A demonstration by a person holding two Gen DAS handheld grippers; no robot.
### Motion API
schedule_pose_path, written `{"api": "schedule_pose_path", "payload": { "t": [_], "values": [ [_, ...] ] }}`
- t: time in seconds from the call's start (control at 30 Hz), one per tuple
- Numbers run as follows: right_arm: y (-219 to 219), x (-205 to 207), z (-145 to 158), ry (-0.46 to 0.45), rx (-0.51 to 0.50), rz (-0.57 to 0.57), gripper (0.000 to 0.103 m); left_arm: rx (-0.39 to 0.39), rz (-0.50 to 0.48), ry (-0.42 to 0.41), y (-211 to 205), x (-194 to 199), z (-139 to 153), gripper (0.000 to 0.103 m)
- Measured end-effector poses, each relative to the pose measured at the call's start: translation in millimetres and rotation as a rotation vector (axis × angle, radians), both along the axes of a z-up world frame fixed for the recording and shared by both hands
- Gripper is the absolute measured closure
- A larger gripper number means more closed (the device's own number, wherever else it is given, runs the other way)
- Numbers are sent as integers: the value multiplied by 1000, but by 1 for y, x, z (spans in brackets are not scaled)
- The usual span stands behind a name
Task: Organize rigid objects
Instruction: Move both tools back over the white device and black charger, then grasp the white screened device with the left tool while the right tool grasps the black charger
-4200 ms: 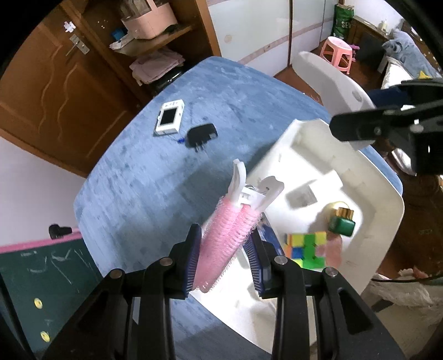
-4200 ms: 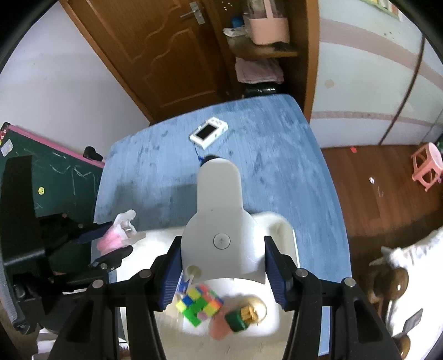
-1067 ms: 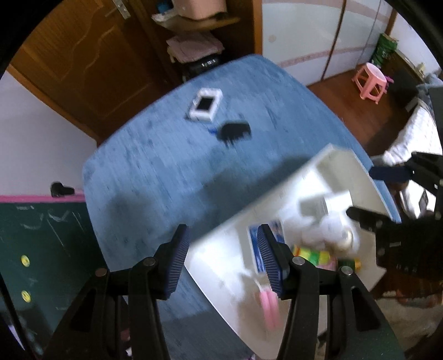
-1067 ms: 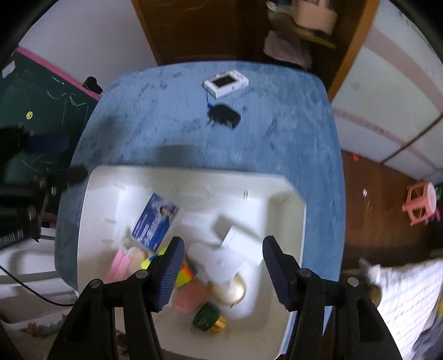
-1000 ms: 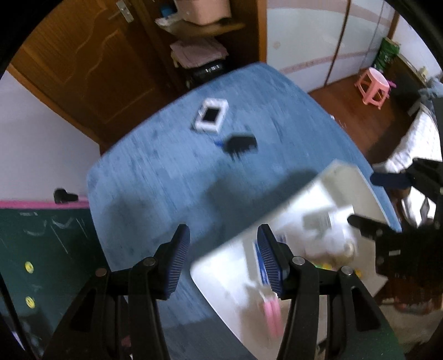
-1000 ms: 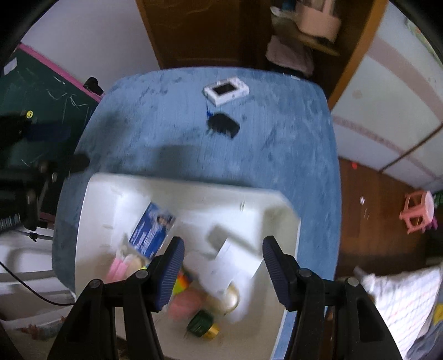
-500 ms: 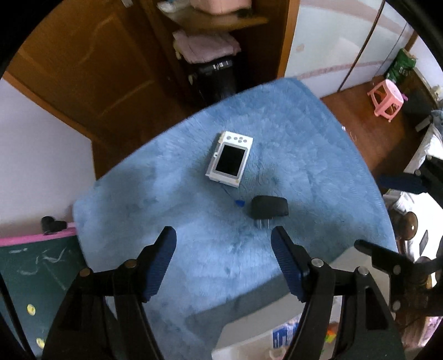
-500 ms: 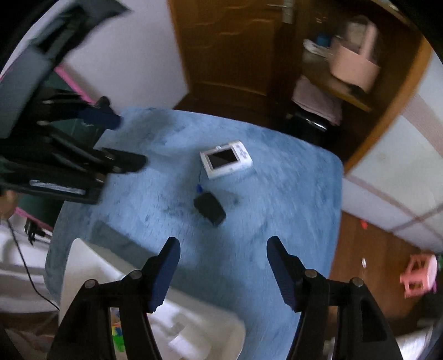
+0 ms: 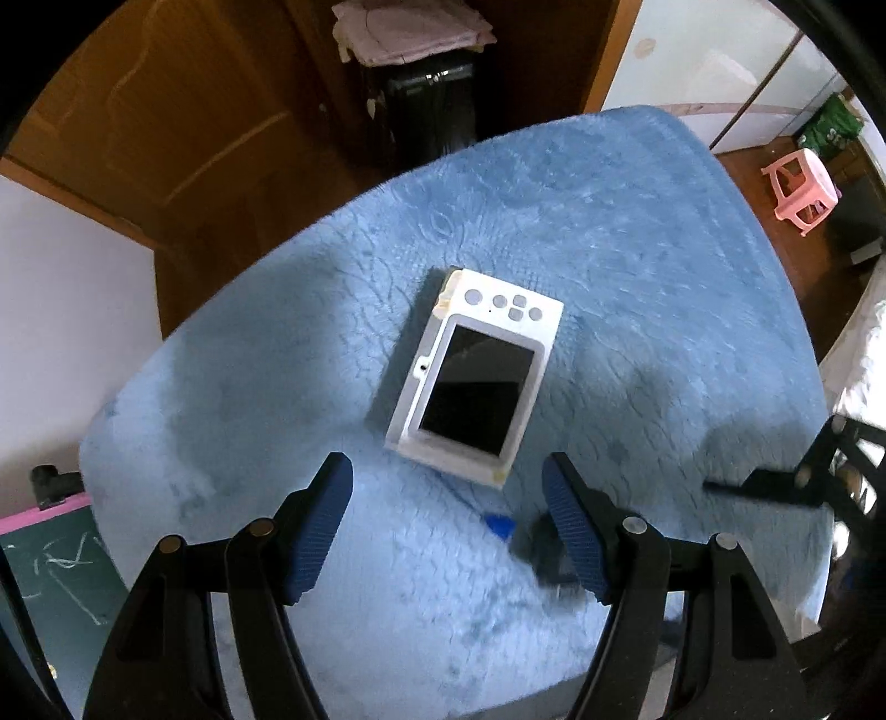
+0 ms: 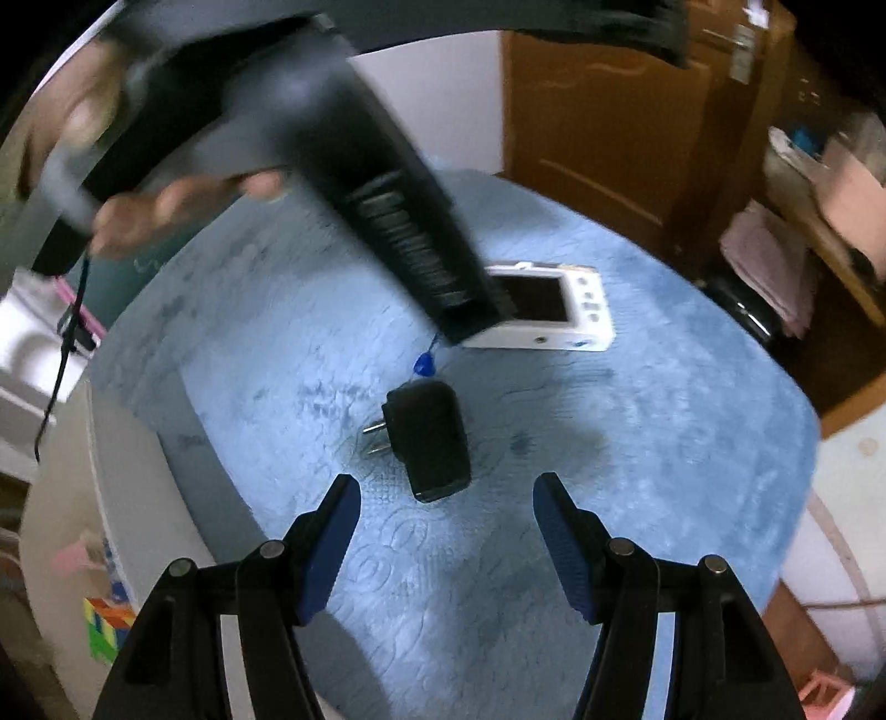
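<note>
A white camera point(image 9: 476, 382) lies screen up on the blue table cover point(image 9: 637, 249). My left gripper point(image 9: 448, 498) points down just in front of it, open, with nothing between its pads. A black plug charger point(image 10: 429, 437) lies beside a small blue tag point(image 10: 423, 364). My right gripper point(image 10: 446, 515) hovers open just short of the charger. In the right wrist view the left gripper point(image 10: 387, 205) is a dark blur over the camera point(image 10: 548, 313), held by a hand point(image 10: 183, 205). In the left wrist view the charger point(image 9: 540, 548) is partly hidden behind a fingertip.
A white tray point(image 10: 127, 498) sits at the table's near left edge, holding a colour cube point(image 10: 108, 628) and something pink point(image 10: 77, 554). Beyond the table are a wooden door point(image 9: 166, 111), a shelf with folded cloth point(image 9: 410, 27) and a pink stool point(image 9: 803, 183).
Both grippers have left the tray and come down over the far part of the table, the left to the camera, the right to the charger. Both jaws stand wider than a second ago.
</note>
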State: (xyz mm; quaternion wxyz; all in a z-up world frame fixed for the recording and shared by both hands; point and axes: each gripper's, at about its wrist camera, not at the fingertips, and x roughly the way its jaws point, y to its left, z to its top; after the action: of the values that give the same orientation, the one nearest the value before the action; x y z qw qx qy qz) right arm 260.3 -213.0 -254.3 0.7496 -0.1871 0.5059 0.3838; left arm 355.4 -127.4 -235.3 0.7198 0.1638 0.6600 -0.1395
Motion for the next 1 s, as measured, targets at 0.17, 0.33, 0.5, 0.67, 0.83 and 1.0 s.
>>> {"api": "schedule_pose_path", "payload": {
  "t": [0.17,0.33,0.5,0.67,0.83,1.0],
  "values": [
    [7,0,-18,-40,-3,51,38,24,-3,5,-5,9,-15,28],
    [14,5,-34,-75,-12,84,51,11,-12,13,-8,16,-22,28],
    [23,5,-43,-107,4,117,54,9,-22,19,-12,22,-29,28],
    [25,3,-47,-125,41,109,54,5,-16,20,-12,24,-37,28],
    [28,0,-47,-144,62,116,61,-19,16,19,-11,27,-42,29],
    [35,-9,-46,-181,52,134,65,-21,19,-19,-7,16,-39,33]
  ]
}}
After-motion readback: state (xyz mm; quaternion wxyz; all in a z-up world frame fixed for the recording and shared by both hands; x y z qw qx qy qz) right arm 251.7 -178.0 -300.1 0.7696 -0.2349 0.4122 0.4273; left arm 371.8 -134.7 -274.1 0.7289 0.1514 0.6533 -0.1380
